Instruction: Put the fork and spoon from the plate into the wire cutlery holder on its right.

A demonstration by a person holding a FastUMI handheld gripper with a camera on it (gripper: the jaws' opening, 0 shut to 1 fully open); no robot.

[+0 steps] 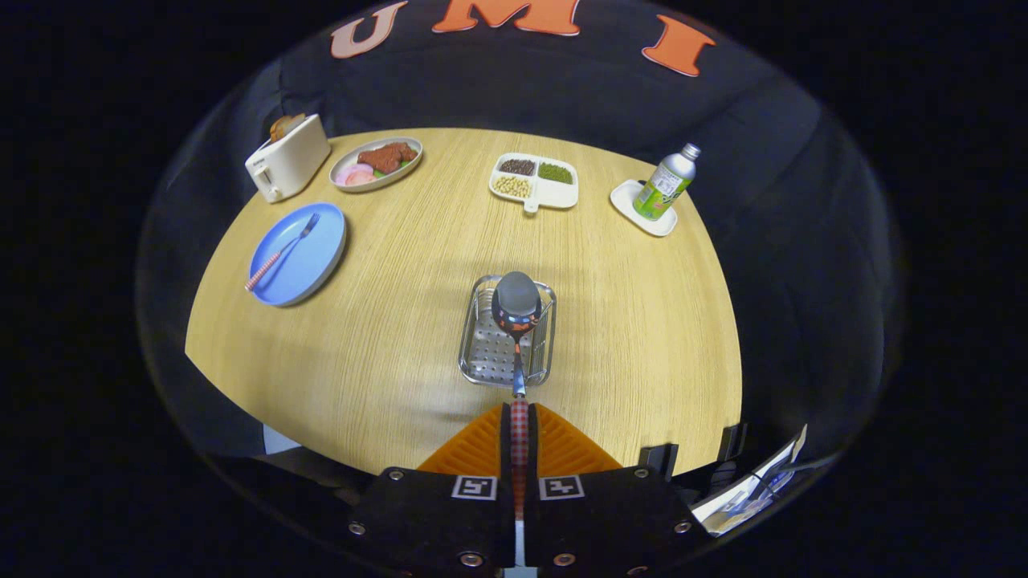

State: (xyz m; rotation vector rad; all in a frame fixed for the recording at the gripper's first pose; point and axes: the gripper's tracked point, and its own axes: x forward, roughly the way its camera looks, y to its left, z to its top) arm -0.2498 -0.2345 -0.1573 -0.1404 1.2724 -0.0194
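a pale wood-grain table (642, 337) with a rounded far edge is seen, dark booth cloth hanging behind it. the spoon (516, 321) is held by its checked handle, which is clamped between the closed fingers of the gripper (520, 429); both fingers are pressed on it. its long axis runs straight ahead from the fingers, the glossy rounded bowl leading and lying over the wire cutlery holder (480, 353), a small shiny metal basket with a perforated floor, placed just ahead of the fingertips. whether the bowl touches the holder or hangs above it cannot be told. the coming move is judged to turn on this alignment: the spoon already points into the holder, so a lowering and release would seem enough.

to the left of the holder and further off, the round blue plate (317, 261) is seen, smooth and matte, with the fork (283, 251) laid diagonally on it, tines away, checked handle nearer. beyond the plate stand a white toaster (287, 164) and an oval dish of food (376, 164). straight beyond the holder lies a white divided tray (535, 181) of beans; to the holder's far right, a bottle (666, 185) stands on a small white dish (642, 210).
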